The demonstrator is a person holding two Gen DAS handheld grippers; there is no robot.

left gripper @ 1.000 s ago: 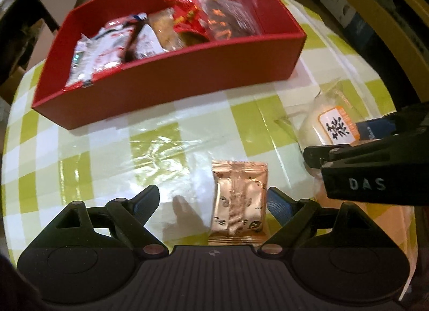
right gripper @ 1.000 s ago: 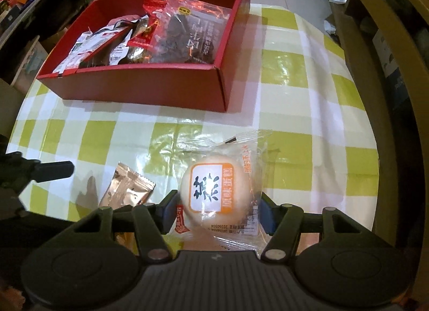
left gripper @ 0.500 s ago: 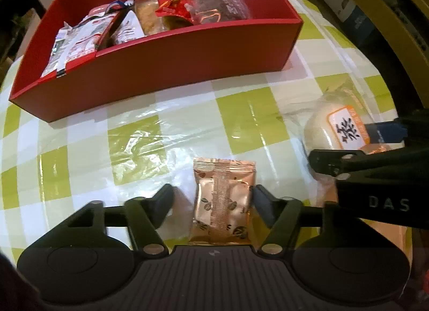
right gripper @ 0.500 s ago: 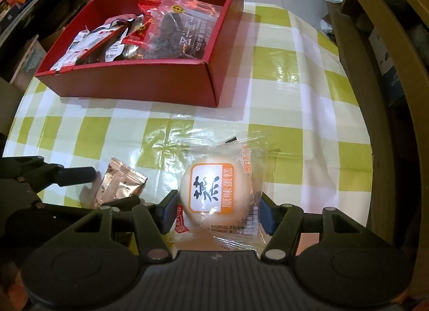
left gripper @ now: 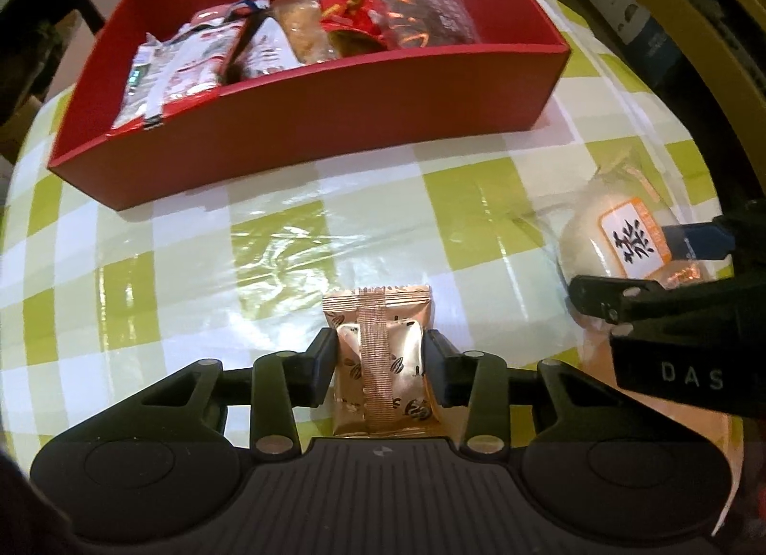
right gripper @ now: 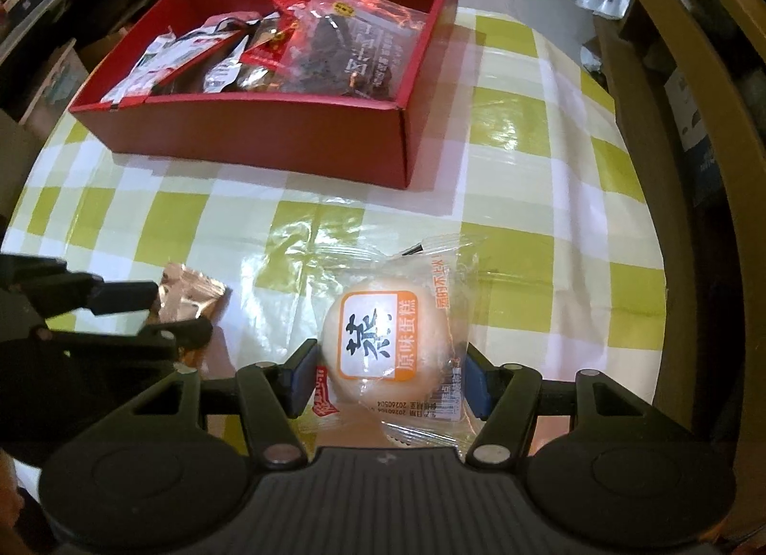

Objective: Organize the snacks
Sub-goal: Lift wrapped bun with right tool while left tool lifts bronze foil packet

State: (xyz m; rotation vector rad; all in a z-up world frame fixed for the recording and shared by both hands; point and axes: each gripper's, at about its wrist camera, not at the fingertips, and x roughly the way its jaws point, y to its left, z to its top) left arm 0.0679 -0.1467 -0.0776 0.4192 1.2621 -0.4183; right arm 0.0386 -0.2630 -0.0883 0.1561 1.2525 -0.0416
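Left claw [left gripper: 380, 356], just closed, is clamped on the gold packet [left gripper: 378, 363]; right claw [right gripper: 390, 375] is clamped on the cake [right gripper: 383, 339]. Both are best lifted clear of the bench [left gripper: 287, 239] before the box [left gripper: 311, 124] wall is crossed.

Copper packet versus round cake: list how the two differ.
The copper packet is small, flat, rectangular and opaque foil; the round cake is bigger, domed and sealed in clear film. The packet bears small dark bean prints; the cake has an orange-and-white label. Both lie on the checked tablecloth outside the red box, each pinched in a hand-held gripper.
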